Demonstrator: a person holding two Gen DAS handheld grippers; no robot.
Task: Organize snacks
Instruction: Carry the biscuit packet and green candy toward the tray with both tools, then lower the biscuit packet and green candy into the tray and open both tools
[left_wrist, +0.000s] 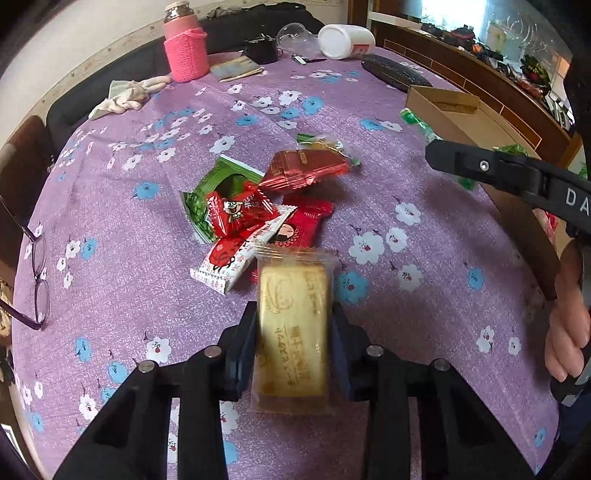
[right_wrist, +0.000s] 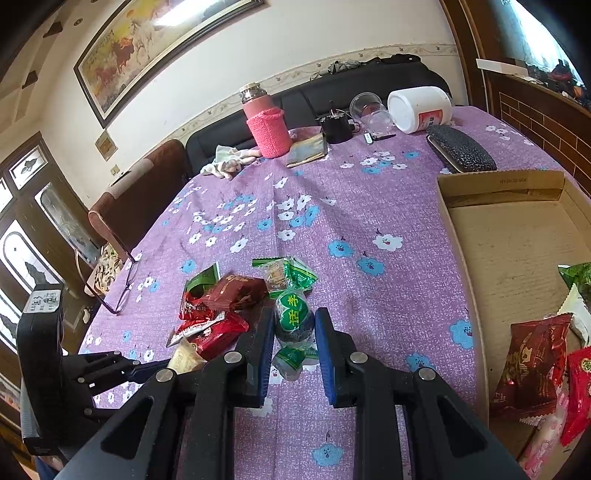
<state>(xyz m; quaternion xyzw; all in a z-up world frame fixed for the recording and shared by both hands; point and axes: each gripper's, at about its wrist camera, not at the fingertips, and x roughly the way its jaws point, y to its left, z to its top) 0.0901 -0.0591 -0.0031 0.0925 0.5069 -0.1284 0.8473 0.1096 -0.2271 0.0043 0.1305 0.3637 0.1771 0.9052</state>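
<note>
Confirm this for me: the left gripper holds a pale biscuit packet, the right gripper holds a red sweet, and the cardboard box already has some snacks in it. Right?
One slip: the sweet in the right gripper is green, not red, as the right wrist view shows. The rest stands: the left gripper holds the pale biscuit packet, and the cardboard box already has snacks in it.

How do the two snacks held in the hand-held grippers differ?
The biscuit packet is flat, rectangular, pale yellow in clear wrap; the green-wrapped snack is rounded and dark inside. The left hand-held gripper holds the biscuit packet, the right hand-held gripper the green-wrapped snack. Both are individually wrapped.
</note>
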